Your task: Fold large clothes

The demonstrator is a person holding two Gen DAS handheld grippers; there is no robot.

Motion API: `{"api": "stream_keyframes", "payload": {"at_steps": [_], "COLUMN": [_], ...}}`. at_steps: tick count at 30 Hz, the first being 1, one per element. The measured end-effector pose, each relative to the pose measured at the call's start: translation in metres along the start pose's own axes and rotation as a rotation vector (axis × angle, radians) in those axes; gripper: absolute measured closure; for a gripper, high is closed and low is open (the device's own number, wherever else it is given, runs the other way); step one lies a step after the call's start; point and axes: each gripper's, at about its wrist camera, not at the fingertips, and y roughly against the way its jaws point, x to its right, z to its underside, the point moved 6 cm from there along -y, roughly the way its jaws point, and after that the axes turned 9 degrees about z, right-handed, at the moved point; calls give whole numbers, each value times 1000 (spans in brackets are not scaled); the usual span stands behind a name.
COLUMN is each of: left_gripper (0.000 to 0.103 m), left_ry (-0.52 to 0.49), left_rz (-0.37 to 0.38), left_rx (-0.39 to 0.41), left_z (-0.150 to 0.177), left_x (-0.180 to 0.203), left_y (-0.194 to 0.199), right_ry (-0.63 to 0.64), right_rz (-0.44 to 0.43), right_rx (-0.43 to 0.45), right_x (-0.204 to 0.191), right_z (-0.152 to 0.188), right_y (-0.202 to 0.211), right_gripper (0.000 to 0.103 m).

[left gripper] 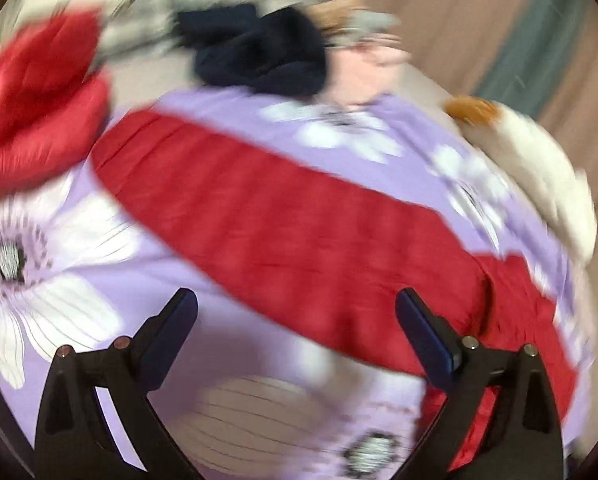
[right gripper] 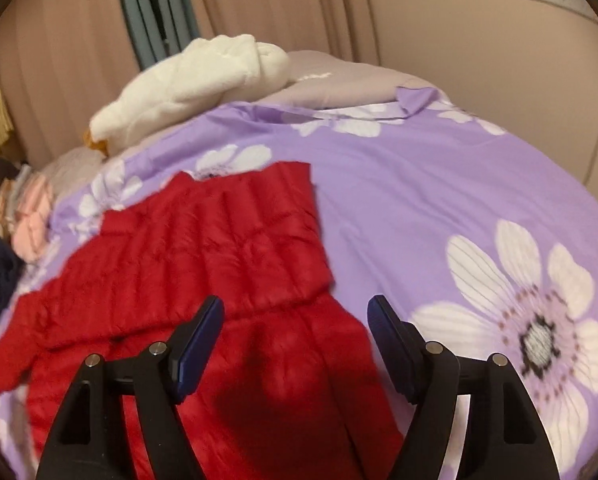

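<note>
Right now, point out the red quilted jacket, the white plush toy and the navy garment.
red quilted jacket [right gripper: 219, 248]: right wrist view, on its quilted middle panel.
white plush toy [right gripper: 203, 76]: right wrist view, on its body.
navy garment [left gripper: 259, 56]: left wrist view, on its bunched middle.

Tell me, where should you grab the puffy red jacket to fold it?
Probably the far hem corner of the red quilted puffer jacket, coming from above on the right side. It lies flat on the purple flowered bedsheet, so only a thin edge fits an open right hand-held gripper.
</note>
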Motion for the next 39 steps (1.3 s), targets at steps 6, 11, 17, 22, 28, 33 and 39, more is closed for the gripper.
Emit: {"api": "stream_keyframes", "payload": {"at_steps": [6, 11, 17, 22, 28, 33, 39], "left_gripper": [14, 54, 88, 93, 96, 95, 94], "left_ry": [416, 310, 145, -42, -220, -359, -540], "left_rz": [122, 141, -68, -123, 36, 151, 318], "left_rx": [64, 51, 81, 175, 255, 254, 160], "left_z": [-44, -72, -80, -85, -85, -31, 74], "left_x": [-117, -115, -101, -56, 72, 197, 321], "left_y": [-15, -52, -68, -34, 12, 27, 36], "right_ry": [119, 92, 46, 45, 2, -22, -90], "right_rz": [69, 91, 75, 73, 26, 17, 76], "right_rx": [-22, -53, -80, -78, -78, -67, 20], "right_x": [-17, -11, -3, -3, -1, 2, 41], "right_z": [28, 35, 38, 37, 42, 39, 19], "right_y": [-22, -44, -51, -52, -47, -36, -3], "right_gripper": [29, 25, 19, 19, 19, 19, 40]}}
